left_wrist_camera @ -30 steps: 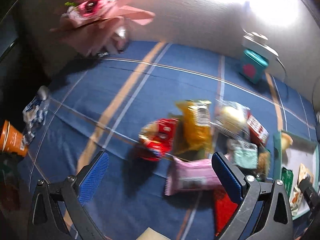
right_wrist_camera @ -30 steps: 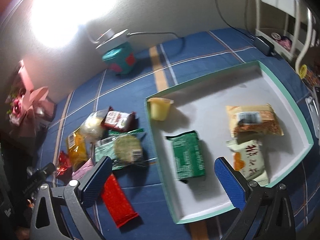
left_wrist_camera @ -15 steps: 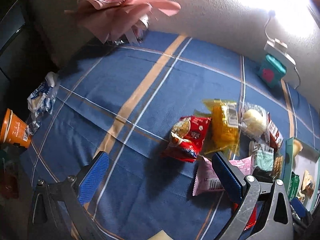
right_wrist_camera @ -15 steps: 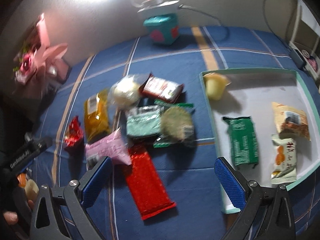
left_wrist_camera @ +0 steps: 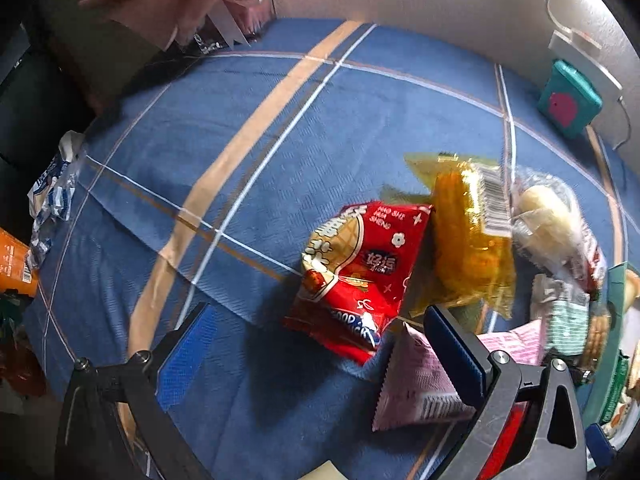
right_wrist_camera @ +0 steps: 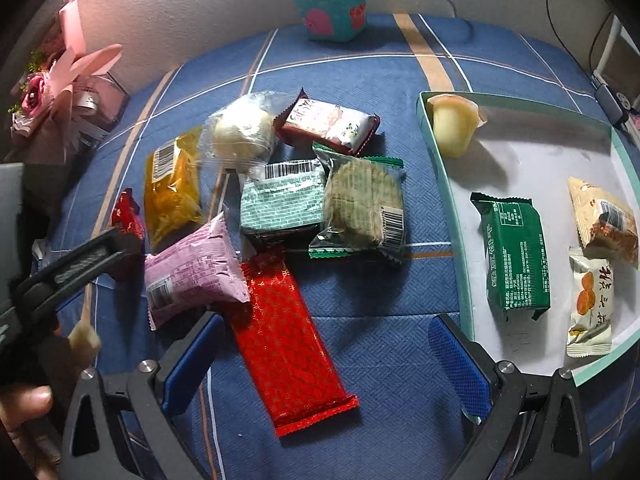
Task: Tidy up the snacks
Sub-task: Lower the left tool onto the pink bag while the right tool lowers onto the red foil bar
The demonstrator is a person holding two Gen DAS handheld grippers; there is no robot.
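Note:
A pile of snack packets lies on the blue checked cloth. In the left wrist view my left gripper [left_wrist_camera: 320, 344] is open, low over a red snack bag [left_wrist_camera: 360, 276], beside a yellow packet [left_wrist_camera: 468, 240] and a pink packet [left_wrist_camera: 416, 380]. In the right wrist view my right gripper [right_wrist_camera: 324, 356] is open above a long red bar [right_wrist_camera: 288, 340]. Around it lie the pink packet [right_wrist_camera: 192, 272], a round cracker pack [right_wrist_camera: 360, 204] and a pale green pack [right_wrist_camera: 280, 200]. The green-rimmed tray [right_wrist_camera: 452, 216] on the right holds a jelly cup [right_wrist_camera: 454, 128], a dark green pack [right_wrist_camera: 514, 252] and two orange packs.
A teal box [right_wrist_camera: 328, 12] with a white charger and cable stands at the back by the wall. A pink flower bouquet [right_wrist_camera: 60, 88] sits at the back left. An orange cup [left_wrist_camera: 12, 260] and a blue-white wrapper [left_wrist_camera: 52, 196] lie at the cloth's left edge.
My left gripper has moved forward and down toward the red snack bag. My right gripper has swung left from the tray to above the pile and the long red bar.

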